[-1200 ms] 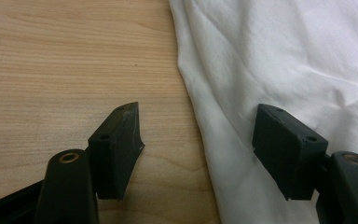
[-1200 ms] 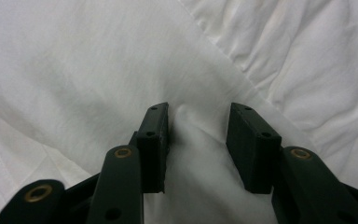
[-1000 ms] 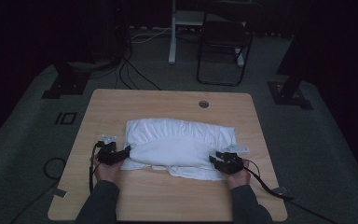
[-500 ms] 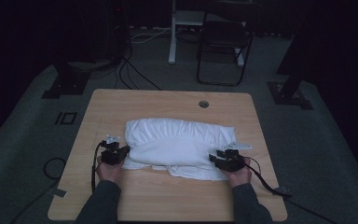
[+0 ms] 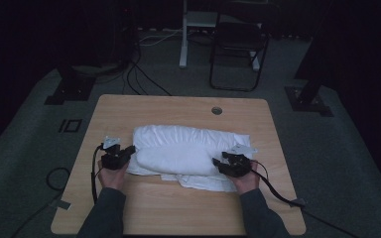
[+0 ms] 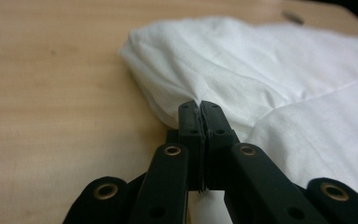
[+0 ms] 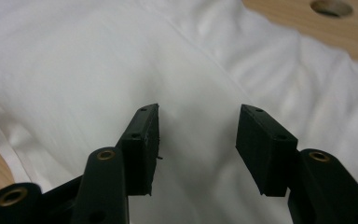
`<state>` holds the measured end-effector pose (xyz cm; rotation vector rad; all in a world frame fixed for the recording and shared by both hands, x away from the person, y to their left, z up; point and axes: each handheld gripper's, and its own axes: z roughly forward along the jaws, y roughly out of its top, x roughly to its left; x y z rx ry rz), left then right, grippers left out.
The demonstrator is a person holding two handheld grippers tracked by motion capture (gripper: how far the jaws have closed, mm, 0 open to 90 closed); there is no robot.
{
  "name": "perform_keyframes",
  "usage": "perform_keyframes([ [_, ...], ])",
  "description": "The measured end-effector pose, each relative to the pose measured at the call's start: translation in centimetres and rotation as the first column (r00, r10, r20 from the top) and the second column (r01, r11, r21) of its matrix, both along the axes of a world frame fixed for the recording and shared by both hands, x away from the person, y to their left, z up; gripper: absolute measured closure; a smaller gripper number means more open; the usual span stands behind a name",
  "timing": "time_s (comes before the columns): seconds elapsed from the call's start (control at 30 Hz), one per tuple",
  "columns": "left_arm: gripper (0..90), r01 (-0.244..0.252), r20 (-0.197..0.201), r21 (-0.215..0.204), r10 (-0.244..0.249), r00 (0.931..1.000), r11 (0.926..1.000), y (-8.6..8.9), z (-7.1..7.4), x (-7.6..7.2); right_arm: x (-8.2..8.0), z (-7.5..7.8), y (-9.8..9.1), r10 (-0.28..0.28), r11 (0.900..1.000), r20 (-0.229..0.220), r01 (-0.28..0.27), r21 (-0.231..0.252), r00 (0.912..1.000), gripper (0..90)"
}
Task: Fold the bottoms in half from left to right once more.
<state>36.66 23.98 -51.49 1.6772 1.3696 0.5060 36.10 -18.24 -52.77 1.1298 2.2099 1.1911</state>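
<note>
Pillow: big white pillow [image 5: 181, 151] lying across the middle of the table [image 5: 178, 106], long axis running left to right, with its loose white case edge [image 5: 203, 182] spilling toward the person's side.
Left gripper: left gripper [image 5: 118, 156] is at the pillow's left end, jaws pinched right together on a fold of the white fabric [image 6: 199, 103], you can see cloth squeezed in the seam between the pads.
Right gripper: right gripper [image 5: 232, 163] sits at the pillow's right end, jaws have just been opening and stand about halfway apart; nothing is gripped, the white cloth [image 7: 196, 140] is just below and beyond them.
Key relation: each hand covers its own end, so the pillow lies straight between the two grippers. Looks to me like the right one has to bite fabric before any even lift.
Around: round cable hole [image 5: 217, 110] in the tabletop beyond the pillow, chair [image 5: 238, 44] and stand legs on the floor well behind.
In the way: nothing really, bare wood on both sides. The floppy case edge could sag, I'd guess.
</note>
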Motion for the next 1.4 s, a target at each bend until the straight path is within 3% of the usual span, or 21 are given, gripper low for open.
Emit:
perform_keyframes([
  [0.1, 88.8, 0.008, 0.024, -0.011, -0.007, 0.9997, 0.9999, 0.0, 0.6, 0.0, 0.4, 0.5, 1.0, 0.014, 0.9999, 0.012, -0.014, 0.005, 0.9998, 48.4],
  [0.2, 88.8, 0.015, 0.072, -0.044, -0.012, 0.9974, 0.9989, 0.1, 1.8, 0.0, 1.2, 1.0, 3.2, 0.039, 0.9992, 0.035, -0.039, -0.011, 0.9986, 48.8],
  [0.37, 89.0, 0.022, 0.114, -0.07, -0.014, 0.9934, 0.9973, 0.2, 3.1, -0.1, 2.1, 0.5, 5.1, 0.057, 0.9979, 0.019, -0.056, -0.031, 0.9982, 48.9],
  [0.47, 89.0, 0.044, 0.165, -0.095, -0.028, 0.9859, 0.9945, 0.1, 4.7, -0.3, 2.9, -1.2, 6.7, 0.077, 0.993, -0.024, -0.079, -0.088, 0.9967, 49.7],
  [0.5, 89.0, 0.044, 0.165, -0.095, -0.028, 0.9859, 0.9945, 0.1, 4.7, -0.3, 3.0, -1.8, 7.1, 0.076, 0.9918, -0.031, -0.078, -0.101, 0.9966, 49.9],
  [0.53, 89.0, 0.061, 0.189, -0.103, -0.04, 0.9811, 0.9928, -0.1, 5.6, -0.4, 3.0, -2.2, 7.5, 0.073, 0.992, -0.025, -0.075, -0.101, 0.997, 50.2],
  [0.63, 89.1, 0.076, 0.214, -0.102, -0.052, 0.9754, 0.9919, -0.5, 6.4, -0.5, 3.0, -2.5, 7.9, 0.07, 0.9945, -0.022, -0.071, -0.076, 0.9973, 50.8],
  [0.67, 89.0, 0.098, 0.234, -0.098, -0.072, 0.9695, 0.9904, -1.1, 7.4, -0.4, 3.1, -2.6, 8.0, 0.074, 0.9954, -0.03, -0.075, -0.059, 0.9968, 51.1],
  [0.77, 89.0, 0.13, 0.259, -0.095, -0.102, 0.9605, 0.9869, -2.2, 8.3, -0.3, 3.0, -2.8, 8.2, 0.067, 0.9968, -0.027, -0.068, -0.042, 0.9974, 51.3],
  [1.0, 89.0, 0.19, 0.302, -0.097, -0.153, 0.9408, 0.977, -4.8, 9.6, -0.1, 2.8, -2.9, 8.6, 0.07, 0.9972, -0.029, -0.071, -0.025, 0.9971, 51.4],
  [1.17, 89.0, 0.217, 0.318, -0.094, -0.178, 0.9314, 0.9716, -5.7, 10.2, -0.1, 2.5, -1.1, 9.0, 0.123, 0.9812, -0.051, -0.129, -0.143, 0.9911, 43.8],
  [1.23, 89.0, 0.226, 0.323, -0.088, -0.187, 0.9278, 0.9701, -5.9, 10.4, -0.2, 2.1, -0.5, 8.6, 0.147, 0.978, -0.02, -0.148, -0.147, 0.989, 41.8],
  [1.27, 89.0, 0.231, 0.324, -0.084, -0.193, 0.9261, 0.9693, -6.0, 10.5, -0.2, 1.8, -0.2, 8.1, 0.132, 0.9825, 0.011, -0.13, -0.133, 0.9911, 44.2],
  [1.33, 89.0, 0.239, 0.325, -0.081, -0.201, 0.9239, 0.9675, -6.2, 10.6, -0.3, 1.6, 0.0, 7.7, 0.101, 0.988, 0.019, -0.098, -0.12, 0.9947, 46.2],
  [1.4, 89.0, 0.248, 0.326, -0.071, -0.213, 0.9213, 0.966, -6.4, 10.8, -0.5, 1.9, -0.6, 7.9, 0.115, 0.9858, -0.015, -0.116, -0.121, 0.9932, 46.3],
])
